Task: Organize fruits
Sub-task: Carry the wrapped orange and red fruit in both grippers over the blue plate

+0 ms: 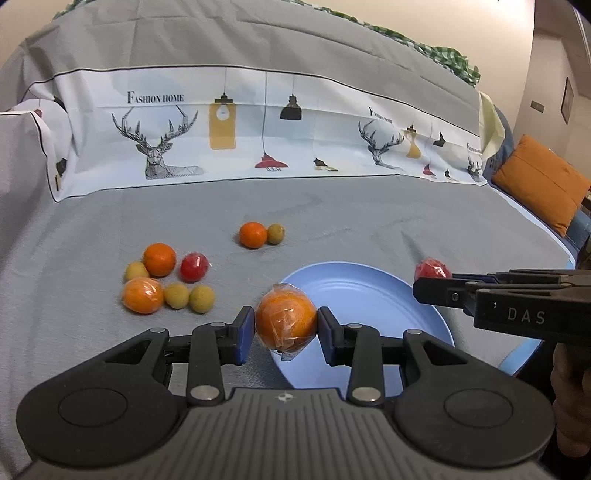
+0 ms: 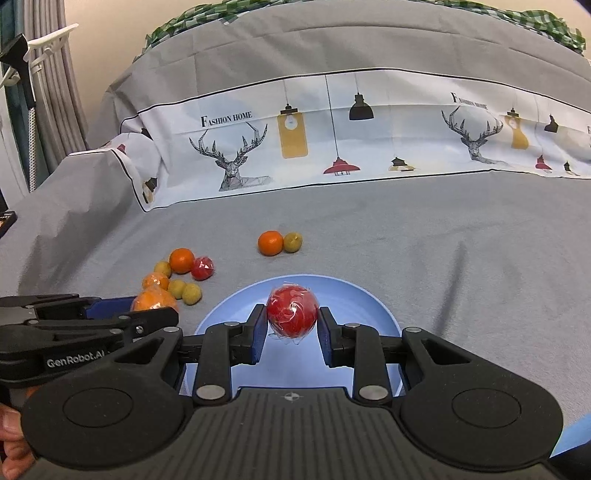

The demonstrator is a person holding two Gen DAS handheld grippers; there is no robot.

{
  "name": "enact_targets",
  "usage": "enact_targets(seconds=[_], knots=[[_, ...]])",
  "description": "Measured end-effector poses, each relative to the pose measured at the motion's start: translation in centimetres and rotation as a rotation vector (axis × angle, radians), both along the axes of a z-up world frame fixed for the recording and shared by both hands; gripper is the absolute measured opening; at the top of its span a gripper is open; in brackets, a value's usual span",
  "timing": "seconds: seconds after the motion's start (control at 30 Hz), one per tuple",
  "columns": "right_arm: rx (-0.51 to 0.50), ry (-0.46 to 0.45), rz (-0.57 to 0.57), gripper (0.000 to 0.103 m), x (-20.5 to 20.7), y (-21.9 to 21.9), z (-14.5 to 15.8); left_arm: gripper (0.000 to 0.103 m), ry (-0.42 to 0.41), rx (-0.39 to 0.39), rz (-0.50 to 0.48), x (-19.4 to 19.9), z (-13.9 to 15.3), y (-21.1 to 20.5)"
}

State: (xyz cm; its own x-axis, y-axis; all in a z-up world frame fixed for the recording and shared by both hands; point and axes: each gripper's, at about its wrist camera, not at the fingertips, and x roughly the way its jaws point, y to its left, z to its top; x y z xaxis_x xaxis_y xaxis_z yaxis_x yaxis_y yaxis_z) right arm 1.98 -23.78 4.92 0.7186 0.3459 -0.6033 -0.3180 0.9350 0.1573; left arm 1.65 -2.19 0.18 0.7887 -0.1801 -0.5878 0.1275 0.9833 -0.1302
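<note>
The left claw point(image 1: 286, 329) is clenched on a wrapped orange point(image 1: 285, 320) at the blue plate's point(image 1: 369, 291) left rim, while the right claw point(image 2: 291, 325) pinches a wrapped red fruit point(image 2: 292, 312) above the plate's middle; other fruit lies well to the left on the grey cloth point(image 1: 369, 221).

A grey sheet point(image 1: 332, 206) covers the surface, with a white printed band point(image 1: 258, 133) of deer and lamps across it. Green checked cloth point(image 2: 207, 18) shows at 12 o'clock, an orange cushion point(image 1: 543, 181) at 3 o'clock, grey curtains point(image 2: 55, 92) at 10 o'clock against a beige wall point(image 1: 546, 74).
</note>
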Motion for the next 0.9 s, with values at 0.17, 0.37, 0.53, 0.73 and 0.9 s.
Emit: enact_targets(seconds=[0.17, 0.37, 0.53, 0.73, 0.9], knots=[[-0.005, -0.002, -0.003, 0.031, 0.0, 0.2, -0.1, 0.041, -0.009, 0.004, -0.021, -0.1, -0.2, -0.4], [-0.015, 0.002, -0.02, 0.031, 0.2, 0.2, -0.2, 0.041, -0.014, 0.001, -0.027, -0.1, -0.1, -0.5], [-0.026, 0.007, -0.033, 0.031, 0.3, 0.1, -0.4, 0.041, -0.018, 0.011, -0.047, -0.3, -0.2, -0.9], [-0.04, 0.009, -0.035, 0.031, 0.3, 0.2, -0.6, 0.041, -0.034, 0.052, -0.115, -0.7, -0.5, -2.2], [-0.058, 0.009, -0.028, 0.031, 0.2, 0.5, -0.7, 0.041, -0.039, 0.072, -0.15, -1.0, -0.7, -2.9]])
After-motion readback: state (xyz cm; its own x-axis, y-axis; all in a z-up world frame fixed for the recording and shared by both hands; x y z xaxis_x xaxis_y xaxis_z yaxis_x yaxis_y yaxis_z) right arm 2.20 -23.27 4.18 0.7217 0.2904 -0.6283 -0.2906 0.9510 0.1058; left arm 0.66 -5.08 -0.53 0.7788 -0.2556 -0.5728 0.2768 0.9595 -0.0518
